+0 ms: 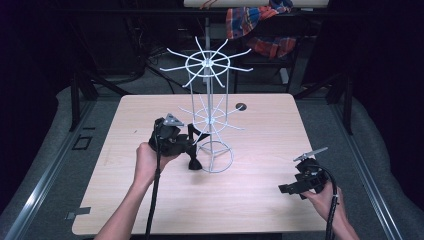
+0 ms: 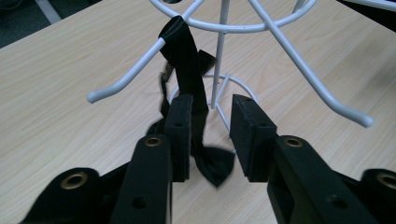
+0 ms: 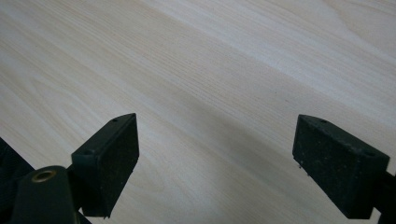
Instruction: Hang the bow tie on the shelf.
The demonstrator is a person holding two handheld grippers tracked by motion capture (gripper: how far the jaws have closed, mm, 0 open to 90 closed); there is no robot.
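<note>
My left tongs (image 2: 212, 137) stand released around the black strap (image 2: 187, 70), hung on the white wire rack's (image 1: 209, 107) arm; right tongs (image 3: 215, 163) idle open over the table (image 3: 233, 70).

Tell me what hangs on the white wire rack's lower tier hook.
A black strap is looped over one hook of the white wire rack, hanging down between the left gripper's parted fingers onto the table. Its lower end is partly hidden behind one finger.

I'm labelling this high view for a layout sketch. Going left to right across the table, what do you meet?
Left tongs → black strap → white wire rack → right tongs, all on the table.
</note>
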